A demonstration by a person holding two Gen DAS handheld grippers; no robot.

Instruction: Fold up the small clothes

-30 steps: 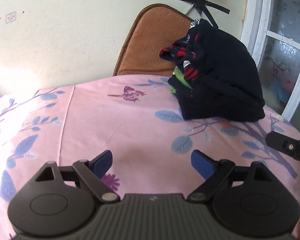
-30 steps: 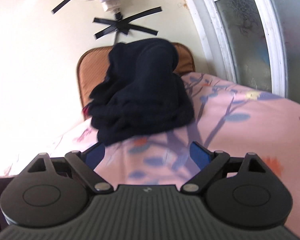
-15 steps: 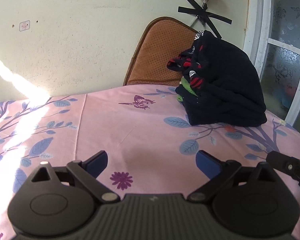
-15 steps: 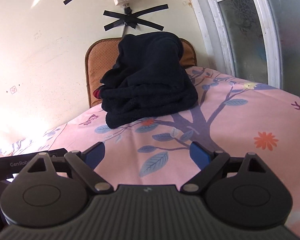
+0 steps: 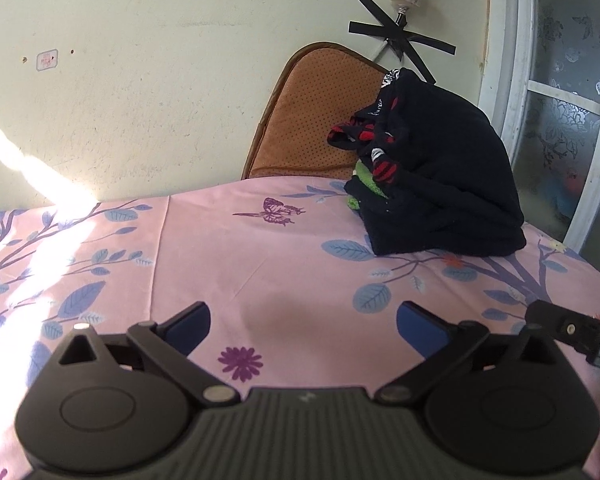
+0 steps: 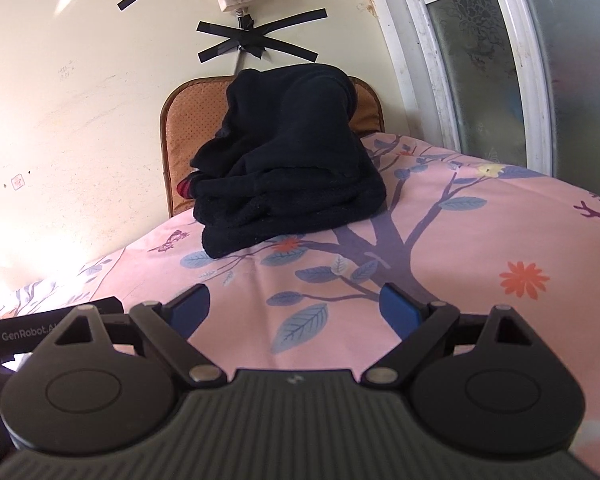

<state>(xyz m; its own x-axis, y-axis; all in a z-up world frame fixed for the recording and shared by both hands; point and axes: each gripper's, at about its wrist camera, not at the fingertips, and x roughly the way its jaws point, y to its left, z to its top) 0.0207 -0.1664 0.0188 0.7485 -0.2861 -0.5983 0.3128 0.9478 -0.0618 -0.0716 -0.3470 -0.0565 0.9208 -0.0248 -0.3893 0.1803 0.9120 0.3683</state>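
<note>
Right now your left gripper [image 5: 303,326] is opening its jaws, nothing between them, and your right gripper [image 6: 295,306] is spread and empty too, both low over the pink sheet [image 5: 220,264]. Beyond, the pile of dark clothes [image 6: 288,160] leans against the brown cushion [image 5: 312,120], likely kept clear of your folding space.

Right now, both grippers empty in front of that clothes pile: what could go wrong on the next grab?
1. The dark pile leans on the brown cushion, with red-striped and green pieces tucked inside; pulling one could drag or topple the rest.
2. The left gripper, jaws opening with nothing between them, and the open right gripper hover over the pink sheet; a low pinch could catch sheet with garment.
</note>
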